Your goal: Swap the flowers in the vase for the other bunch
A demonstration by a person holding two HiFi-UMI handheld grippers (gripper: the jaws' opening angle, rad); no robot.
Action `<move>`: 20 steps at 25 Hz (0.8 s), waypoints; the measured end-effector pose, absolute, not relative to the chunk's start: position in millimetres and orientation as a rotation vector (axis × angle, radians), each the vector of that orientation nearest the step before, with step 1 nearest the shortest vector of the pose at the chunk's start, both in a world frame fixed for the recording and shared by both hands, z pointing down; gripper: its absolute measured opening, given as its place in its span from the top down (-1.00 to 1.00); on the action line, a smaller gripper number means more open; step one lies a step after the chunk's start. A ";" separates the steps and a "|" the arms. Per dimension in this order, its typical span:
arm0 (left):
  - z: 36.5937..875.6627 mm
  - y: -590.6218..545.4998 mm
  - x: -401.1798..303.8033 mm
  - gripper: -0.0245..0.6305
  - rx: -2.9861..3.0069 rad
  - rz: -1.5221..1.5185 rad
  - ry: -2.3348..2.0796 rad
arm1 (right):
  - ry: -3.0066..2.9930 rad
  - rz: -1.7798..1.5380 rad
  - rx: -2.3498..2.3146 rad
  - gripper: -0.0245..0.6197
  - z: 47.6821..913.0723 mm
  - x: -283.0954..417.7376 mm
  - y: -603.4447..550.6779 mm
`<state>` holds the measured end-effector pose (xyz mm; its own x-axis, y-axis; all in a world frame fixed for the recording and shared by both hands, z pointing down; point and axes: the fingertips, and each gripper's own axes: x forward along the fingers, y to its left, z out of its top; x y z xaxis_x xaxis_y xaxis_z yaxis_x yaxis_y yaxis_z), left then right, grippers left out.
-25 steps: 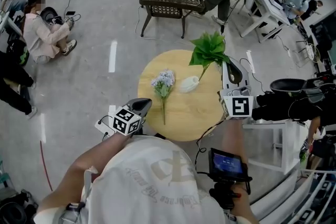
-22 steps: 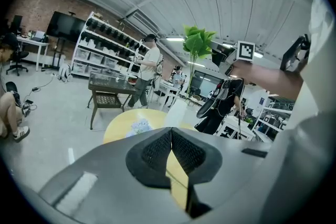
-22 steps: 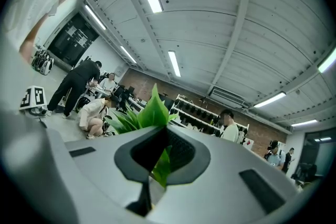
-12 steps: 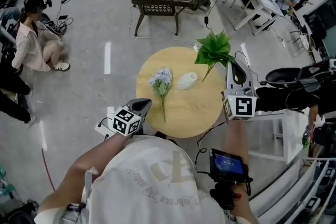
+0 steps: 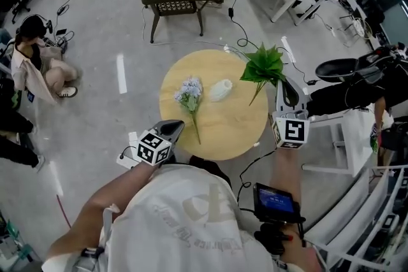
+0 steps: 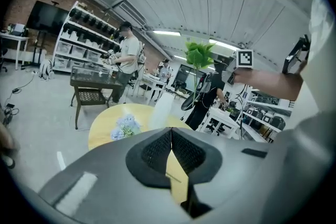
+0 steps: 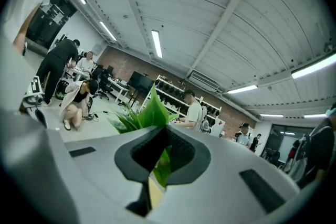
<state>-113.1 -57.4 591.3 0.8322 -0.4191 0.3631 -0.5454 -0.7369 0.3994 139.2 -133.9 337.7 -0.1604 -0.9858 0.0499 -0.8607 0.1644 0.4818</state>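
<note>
Jaws of right gripper (image 5: pixel 283 81) clamp the green bunch (image 5: pixel 263 65) (left gripper (image 5: pixel 174 127) shut, empty); vase (image 5: pixel 220 90) stands at table (image 5: pixel 236 137) centre, to its left.

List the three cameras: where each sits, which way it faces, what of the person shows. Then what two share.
Head view: on the person's head, steeply down at the round table; shirt, forearms, left gripper, right gripper.
Left gripper view: on the left gripper, along its shut jaws across the table; right forearm.
Right gripper view: on the right gripper, level into the room past the gripped green bunch; no body part clear.
Shared by head and left gripper views: blue flowers, vase, green bunch.
</note>
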 end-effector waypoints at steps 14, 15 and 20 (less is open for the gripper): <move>591.7 -55.0 -73.8 0.91 2.540 0.390 -0.662 | -2.020 -0.288 1.789 0.90 405.3 188.2 -97.0; 591.2 -53.2 -68.0 0.91 2.540 0.394 -0.658 | -2.020 -0.273 1.781 0.90 411.5 192.2 -94.3; 590.0 -45.7 -46.4 0.91 2.541 0.411 -0.659 | -2.026 -0.185 1.749 0.90 441.9 209.7 -80.9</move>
